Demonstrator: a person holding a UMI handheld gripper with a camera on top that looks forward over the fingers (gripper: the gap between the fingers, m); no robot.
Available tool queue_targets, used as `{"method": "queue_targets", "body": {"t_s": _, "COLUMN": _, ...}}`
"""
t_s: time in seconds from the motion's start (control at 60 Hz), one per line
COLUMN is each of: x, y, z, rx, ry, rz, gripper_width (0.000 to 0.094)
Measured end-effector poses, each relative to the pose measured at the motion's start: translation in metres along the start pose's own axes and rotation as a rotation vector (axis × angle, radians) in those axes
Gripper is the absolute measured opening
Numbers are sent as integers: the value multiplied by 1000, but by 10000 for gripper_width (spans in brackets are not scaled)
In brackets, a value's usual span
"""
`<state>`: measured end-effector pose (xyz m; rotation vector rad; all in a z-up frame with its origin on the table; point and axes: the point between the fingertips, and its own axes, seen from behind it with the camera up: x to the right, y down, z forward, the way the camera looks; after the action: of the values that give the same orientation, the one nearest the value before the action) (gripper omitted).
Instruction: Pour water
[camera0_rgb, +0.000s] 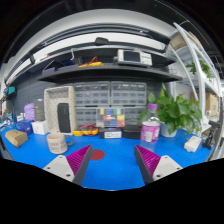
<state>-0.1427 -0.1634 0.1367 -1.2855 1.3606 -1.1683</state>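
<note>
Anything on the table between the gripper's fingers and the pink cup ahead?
Gripper view: only bare blue table between the open gripper and the pink cup.

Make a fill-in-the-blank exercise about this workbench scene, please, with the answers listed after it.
1. The table top is coloured ____.
2. The gripper has its two fingers ____, with nothing between them.
3. The green leafy potted plant stands on the ____ side beyond the fingers.
4. The small pale cup stands just ahead of the ____ finger.

Answers: blue; open; right; left
</note>
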Motion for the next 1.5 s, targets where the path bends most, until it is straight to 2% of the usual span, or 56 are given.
{"method": "queue_targets", "body": {"t_s": 0.233, "x": 101, "y": 8, "z": 28, "rx": 55, "ry": 118, "rz": 32, "gripper_width": 858}}
{"method": "queue_targets", "body": {"t_s": 0.483, "x": 128, "y": -5, "z": 95, "rx": 65, "ry": 111, "rz": 18, "gripper_width": 846}}
{"method": "queue_targets", "body": {"t_s": 0.533, "x": 128, "y": -10, "z": 105, "rx": 71, "ry": 104, "rz": 10, "gripper_width": 806}}
{"method": "queue_targets", "body": {"t_s": 0.683, "x": 133, "y": -14, "z": 125, "rx": 74, "ry": 130, "rz": -21, "gripper_width": 592}}
{"method": "queue_targets", "body": {"t_s": 0.7, "x": 135, "y": -13, "z": 126, "rx": 71, "ry": 137, "rz": -25, "gripper_width": 602}}
{"method": "queue_targets", "body": {"t_s": 0.717, "x": 137, "y": -14, "z": 127, "rx": 73, "ry": 145, "rz": -28, "gripper_width": 513}}
{"method": "queue_targets", "body": {"t_s": 0.783, "x": 137, "y": -15, "z": 125, "rx": 80, "ry": 152, "rz": -7, "gripper_width": 476}}
{"method": "queue_targets", "body": {"t_s": 0.8, "x": 137, "y": -15, "z": 125, "rx": 83, "ry": 154, "rz": -8, "gripper_width": 503}}
{"method": "queue_targets", "body": {"t_s": 0.817, "x": 136, "y": -15, "z": 125, "rx": 86, "ry": 151, "rz": -12, "gripper_width": 432}}
{"method": "queue_targets", "body": {"t_s": 0.917, "x": 135, "y": -16, "z": 126, "rx": 97, "ry": 134, "rz": -20, "gripper_width": 340}}
{"method": "queue_targets", "body": {"t_s": 1.217, "x": 125, "y": -19, "z": 132, "rx": 64, "ry": 136, "rz": -113, "gripper_width": 336}}
{"method": "queue_targets", "body": {"t_s": 1.5, "x": -2, "y": -51, "z": 164, "rx": 99, "ry": 13, "rz": -701, "gripper_width": 338}}
